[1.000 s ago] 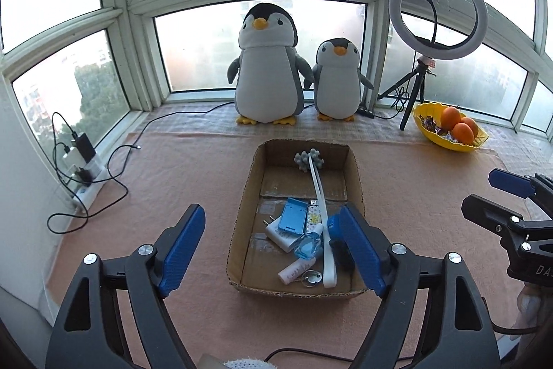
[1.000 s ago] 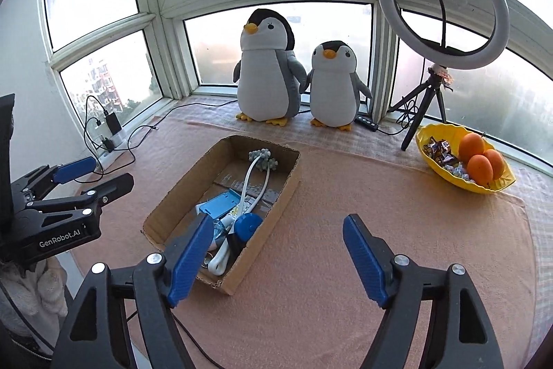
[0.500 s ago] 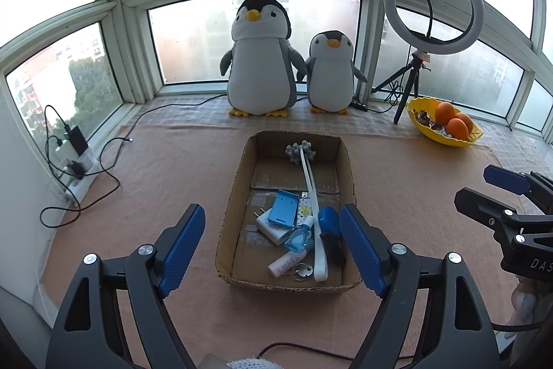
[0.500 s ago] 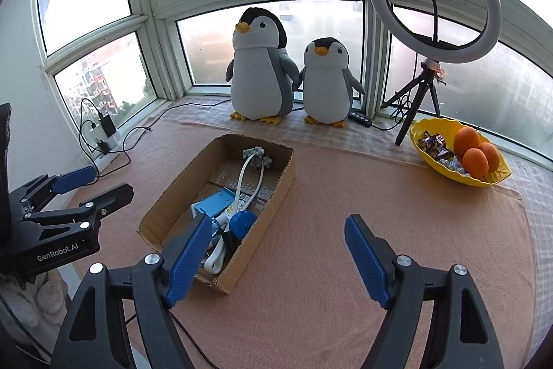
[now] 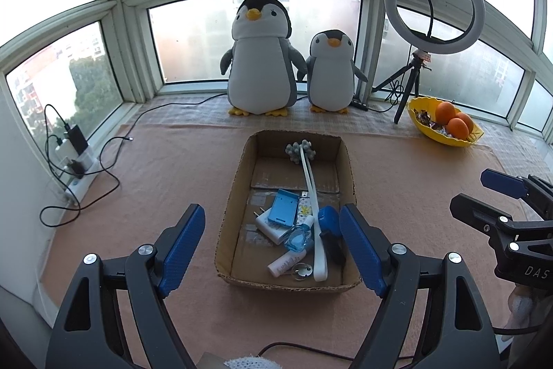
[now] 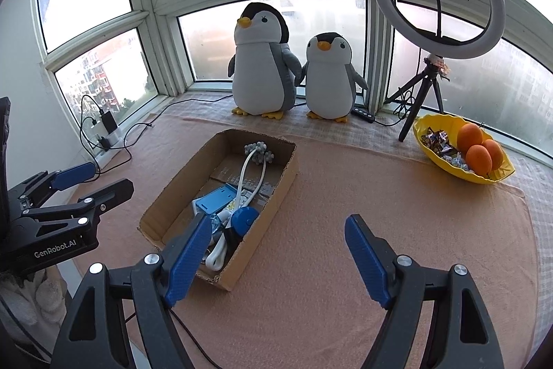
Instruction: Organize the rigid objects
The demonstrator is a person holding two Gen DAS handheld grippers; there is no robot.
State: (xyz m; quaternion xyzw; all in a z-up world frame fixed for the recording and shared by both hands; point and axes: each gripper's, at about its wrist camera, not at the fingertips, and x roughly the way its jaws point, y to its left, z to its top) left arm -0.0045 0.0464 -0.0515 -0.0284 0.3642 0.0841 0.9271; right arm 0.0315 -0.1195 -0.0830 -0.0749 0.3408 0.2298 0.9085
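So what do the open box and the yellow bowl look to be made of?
The box looks like plain brown corrugated cardboard, matte, with raw, slightly ragged cut rims and tape strips on its floor. The yellow bowl looks like moulded plastic, smooth with a slight sheen and a wavy rim, though glazed ceramic can't be excluded.

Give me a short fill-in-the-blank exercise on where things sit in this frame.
1. The small items lie inside the ____ box.
2. The yellow bowl holds three ____.
3. Two plush ____ stand by the window.
4. Both the left gripper and right gripper are ____ and hold nothing.

Missing words: cardboard; oranges; penguins; open
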